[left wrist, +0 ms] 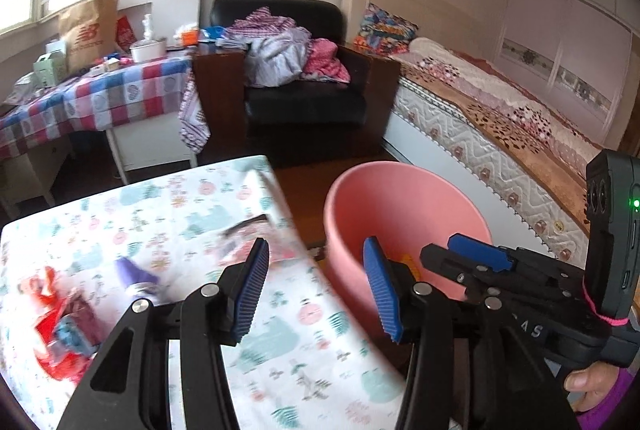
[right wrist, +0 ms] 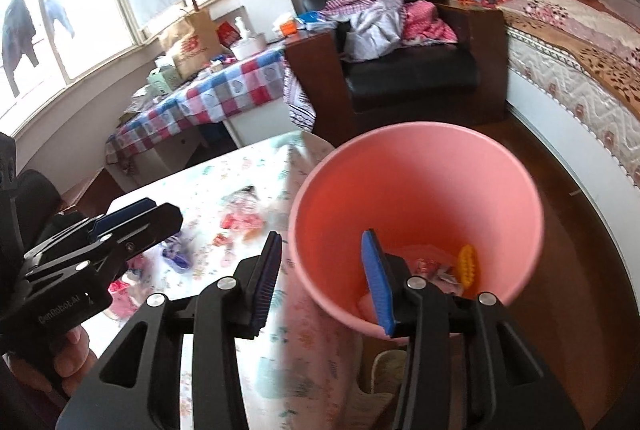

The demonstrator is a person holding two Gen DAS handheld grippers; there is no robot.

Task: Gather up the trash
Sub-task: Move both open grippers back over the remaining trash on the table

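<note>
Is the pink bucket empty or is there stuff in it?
Not empty. The right wrist view looks into the pink bucket and shows a yellow piece and crumpled wrappers at the bottom.

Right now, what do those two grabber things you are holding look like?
Both are black plastic pincers with two long fingers. Each finger ends in a ridged blue rubber pad and has round silver pins at its joints. The left gripper has white lettering on its side, seen from the right view. The right gripper carries a black box with a green light and a pink cord. A purple sleeve shows.
</note>
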